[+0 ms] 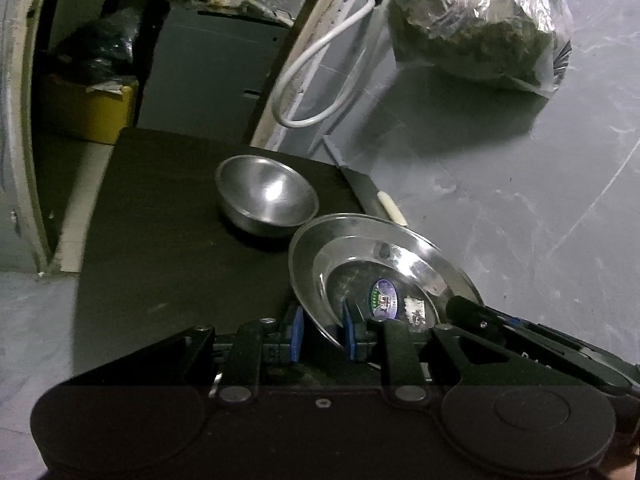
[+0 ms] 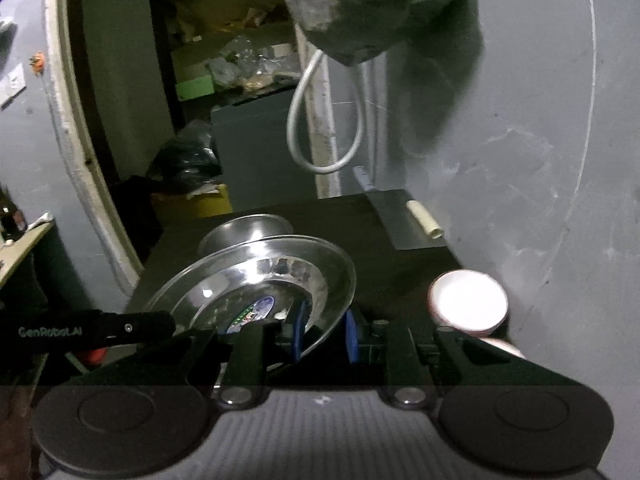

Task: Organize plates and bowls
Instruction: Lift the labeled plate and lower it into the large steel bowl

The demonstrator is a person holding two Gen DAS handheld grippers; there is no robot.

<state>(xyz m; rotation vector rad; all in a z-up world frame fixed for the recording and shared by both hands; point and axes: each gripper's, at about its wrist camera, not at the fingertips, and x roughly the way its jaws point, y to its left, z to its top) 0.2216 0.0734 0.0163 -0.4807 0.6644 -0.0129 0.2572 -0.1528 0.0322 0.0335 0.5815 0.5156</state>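
Observation:
A shiny steel plate (image 1: 384, 264) with a sticker in its middle is tilted above the dark table (image 1: 160, 240). My left gripper (image 1: 322, 332) has its blue pads on either side of the plate's near rim. My right gripper (image 2: 324, 334) straddles the opposite rim of the same plate (image 2: 256, 280). A steel bowl (image 1: 266, 194) stands upright on the table just behind the plate; its rim shows in the right wrist view (image 2: 244, 232). The other gripper's black body shows in each view.
A white round lid or cup (image 2: 468, 300) sits at the table's right edge. A cleaver with a pale handle (image 1: 372, 196) lies at the table's far right corner. A plastic bag of greens (image 1: 480, 24) and a white cable (image 1: 320, 64) hang on the wall. A yellow bin (image 1: 88, 108) stands beyond.

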